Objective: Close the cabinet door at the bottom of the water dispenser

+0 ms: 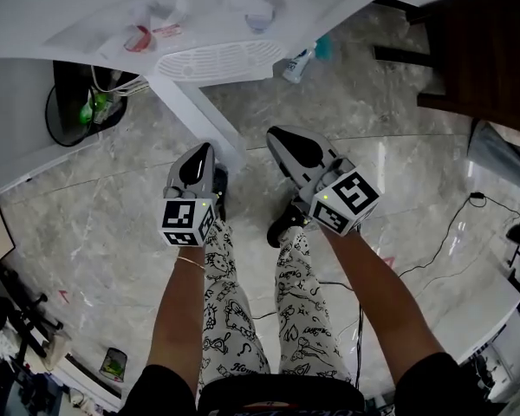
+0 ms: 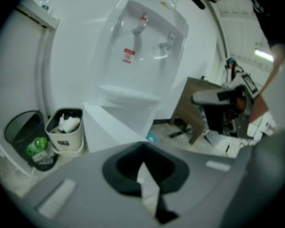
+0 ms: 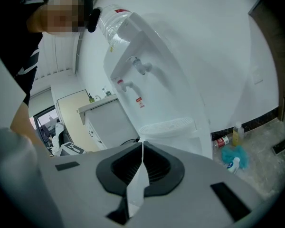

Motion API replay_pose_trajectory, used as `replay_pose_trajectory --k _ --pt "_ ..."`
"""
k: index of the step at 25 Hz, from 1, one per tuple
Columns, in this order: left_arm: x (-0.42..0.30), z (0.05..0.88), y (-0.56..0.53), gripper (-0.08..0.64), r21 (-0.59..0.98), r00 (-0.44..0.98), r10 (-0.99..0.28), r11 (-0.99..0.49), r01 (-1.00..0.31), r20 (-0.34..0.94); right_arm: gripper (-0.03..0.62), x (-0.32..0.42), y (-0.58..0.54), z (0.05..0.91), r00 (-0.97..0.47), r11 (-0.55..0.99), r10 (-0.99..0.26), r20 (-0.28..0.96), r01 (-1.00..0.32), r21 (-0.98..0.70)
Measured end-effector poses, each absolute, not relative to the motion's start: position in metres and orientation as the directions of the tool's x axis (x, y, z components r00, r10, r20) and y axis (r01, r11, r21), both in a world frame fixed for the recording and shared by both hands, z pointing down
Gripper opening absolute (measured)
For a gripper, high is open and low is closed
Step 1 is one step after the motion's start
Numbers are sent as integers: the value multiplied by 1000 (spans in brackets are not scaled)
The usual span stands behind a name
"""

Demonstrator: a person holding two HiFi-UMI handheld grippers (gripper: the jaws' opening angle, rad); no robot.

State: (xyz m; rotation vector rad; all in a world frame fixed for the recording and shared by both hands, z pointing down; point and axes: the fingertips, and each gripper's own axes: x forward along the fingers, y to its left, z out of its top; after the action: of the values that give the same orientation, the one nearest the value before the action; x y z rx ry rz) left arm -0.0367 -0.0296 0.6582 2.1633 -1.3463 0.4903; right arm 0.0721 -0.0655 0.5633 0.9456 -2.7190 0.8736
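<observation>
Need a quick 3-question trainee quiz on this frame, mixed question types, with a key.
1. True or false: the cabinet door of the water dispenser is already closed.
2. What does the left gripper hold? A) the door B) a bottle C) nothing
3. Fill in: the right gripper is ____ (open/shut).

Key: 1 false, the door stands open. 2 C. 3 shut.
</observation>
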Motion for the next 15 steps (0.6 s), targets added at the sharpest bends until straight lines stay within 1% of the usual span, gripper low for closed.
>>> replay_pose_trajectory --k 4,8,10,11,15 --pt "-6 655 -62 -9 251 479 -701 -409 -877 528 17 79 -79 562 -781 613 -557 282 -616 -495" --pt "11 644 -79 -2 234 507 -710 -453 -860 489 17 78 -103 561 -799 670 -534 278 -600 -438" --pt "3 638 -74 -2 237 484 -734 -423 -875 476 17 77 -113 553 -811 697 -526 258 -584 -415" --pt "-5 641 -68 -2 237 462 -739 -397 -886 489 17 77 -116 550 -814 705 -525 249 -579 -409" --pt "-28 671 -48 -2 223 380 -718 -308 -925 583 17 83 -115 549 -811 693 -530 247 -582 -424"
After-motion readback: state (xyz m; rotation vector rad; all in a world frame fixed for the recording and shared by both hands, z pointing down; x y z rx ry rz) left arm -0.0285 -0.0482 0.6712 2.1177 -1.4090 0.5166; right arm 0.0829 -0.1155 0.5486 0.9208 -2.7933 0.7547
